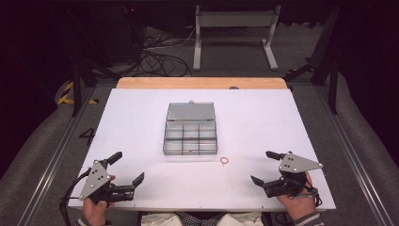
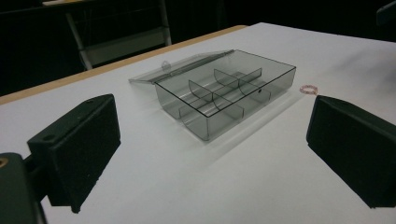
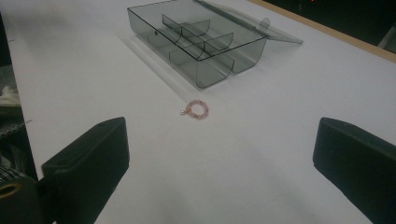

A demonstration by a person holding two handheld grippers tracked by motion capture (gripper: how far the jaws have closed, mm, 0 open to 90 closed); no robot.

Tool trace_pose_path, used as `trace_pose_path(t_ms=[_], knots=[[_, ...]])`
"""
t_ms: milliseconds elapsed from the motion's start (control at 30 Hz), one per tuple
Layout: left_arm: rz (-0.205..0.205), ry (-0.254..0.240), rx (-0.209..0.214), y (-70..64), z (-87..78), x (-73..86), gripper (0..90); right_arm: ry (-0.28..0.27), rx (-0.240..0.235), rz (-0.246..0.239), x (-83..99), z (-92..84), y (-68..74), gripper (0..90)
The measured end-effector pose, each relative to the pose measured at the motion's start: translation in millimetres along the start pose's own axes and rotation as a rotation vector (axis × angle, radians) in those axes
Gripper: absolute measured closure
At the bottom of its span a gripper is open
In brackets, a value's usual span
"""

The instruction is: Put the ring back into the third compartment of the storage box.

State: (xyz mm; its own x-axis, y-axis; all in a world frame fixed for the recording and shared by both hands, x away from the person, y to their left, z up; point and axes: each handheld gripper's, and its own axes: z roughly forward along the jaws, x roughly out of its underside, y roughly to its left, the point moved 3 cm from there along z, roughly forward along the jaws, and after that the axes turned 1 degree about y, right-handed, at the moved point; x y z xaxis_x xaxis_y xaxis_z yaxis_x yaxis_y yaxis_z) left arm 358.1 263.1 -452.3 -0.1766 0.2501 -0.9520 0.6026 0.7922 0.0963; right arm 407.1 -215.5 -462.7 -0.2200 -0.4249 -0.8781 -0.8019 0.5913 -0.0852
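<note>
I had both tools parked at the table's near edge, left gripper [image 1: 127, 168] and right gripper [image 1: 264, 166] spread wide, holding nothing. The compartment box [image 1: 190, 138] sat mid-table, lid flat back, seemingly ready to receive the bead ring [image 1: 224, 160] just beside its near right corner.

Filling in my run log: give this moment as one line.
left gripper: open, idle | right gripper: open, idle | box: lid open, compartments look empty | bead ring: on table, beside box
</note>
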Motion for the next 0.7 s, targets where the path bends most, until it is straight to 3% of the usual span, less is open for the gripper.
trace_pose_path(t_ms=[333, 700], knots=[[-0.002, -0.002, -0.003, 0.4, -0.6, -0.2, 3.3, 0.009, -0.003, -0.001, -2.5, -0.1, -0.1, 7.1], [0.0, -0.003, -0.007, 0.6, -1.0, -0.5, 3.3, 0.035, -0.017, -0.014, -19.0, 6.6, -1.6, 7.6]])
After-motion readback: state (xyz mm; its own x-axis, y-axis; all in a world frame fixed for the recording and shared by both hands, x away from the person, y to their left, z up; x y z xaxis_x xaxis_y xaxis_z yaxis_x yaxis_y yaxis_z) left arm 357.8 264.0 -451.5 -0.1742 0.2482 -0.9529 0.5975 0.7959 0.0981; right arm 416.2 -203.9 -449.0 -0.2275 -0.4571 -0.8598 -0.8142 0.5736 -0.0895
